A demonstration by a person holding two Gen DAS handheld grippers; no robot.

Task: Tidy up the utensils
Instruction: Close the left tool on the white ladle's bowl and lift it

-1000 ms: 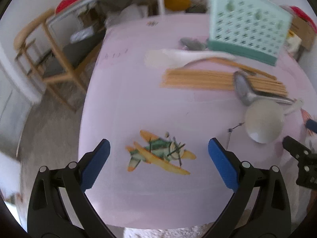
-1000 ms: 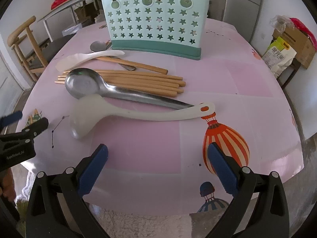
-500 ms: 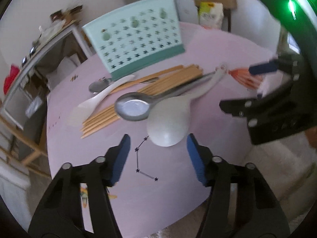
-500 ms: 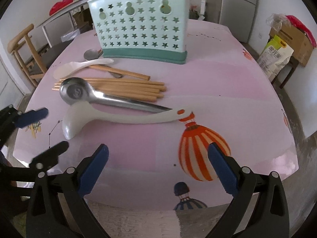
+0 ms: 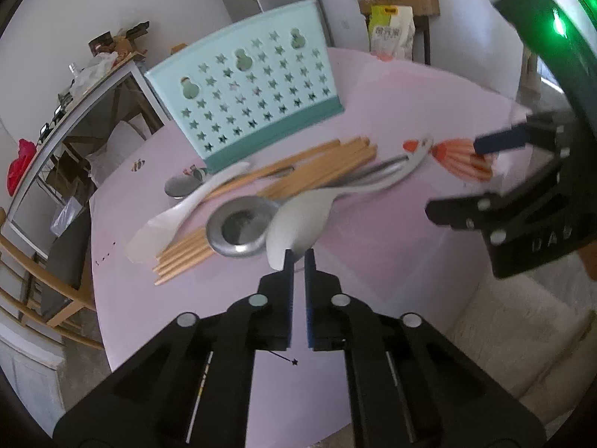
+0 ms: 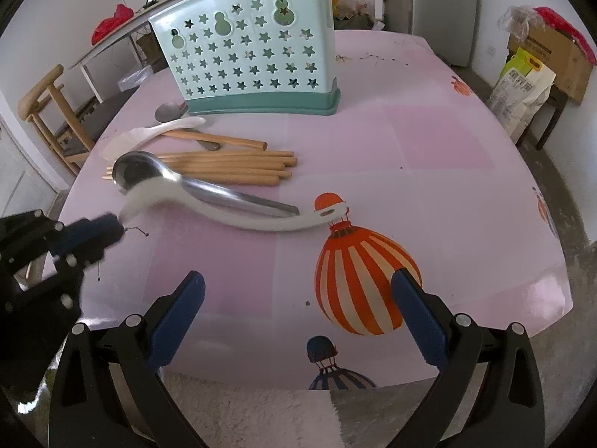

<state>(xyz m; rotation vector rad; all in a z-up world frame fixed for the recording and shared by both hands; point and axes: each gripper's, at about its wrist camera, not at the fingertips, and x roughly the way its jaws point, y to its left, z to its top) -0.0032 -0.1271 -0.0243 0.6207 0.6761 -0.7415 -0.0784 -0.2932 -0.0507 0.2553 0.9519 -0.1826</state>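
Note:
My left gripper (image 5: 297,257) is shut on the bowl edge of the white plastic ladle (image 5: 298,220); the ladle (image 6: 261,220) also shows in the right wrist view, its handle lying toward the balloon print. A steel ladle (image 5: 238,229) lies beside it on a bundle of wooden chopsticks (image 5: 298,179). A white rice paddle (image 5: 179,212) and a small steel spoon (image 5: 183,186) lie near the mint-green utensil holder (image 5: 246,100). My right gripper (image 6: 298,310) is open and empty over the table's near edge.
The round table has a pink cloth (image 6: 429,171) with balloon prints. A wooden chair (image 6: 48,112) and a shelf stand at the left. A box and a bag (image 6: 530,82) sit on a stool at the right.
My left gripper swung toward the utensils, closed its jaws and took hold of the white ladle's bowl. The right gripper pulled back slightly and stayed open.

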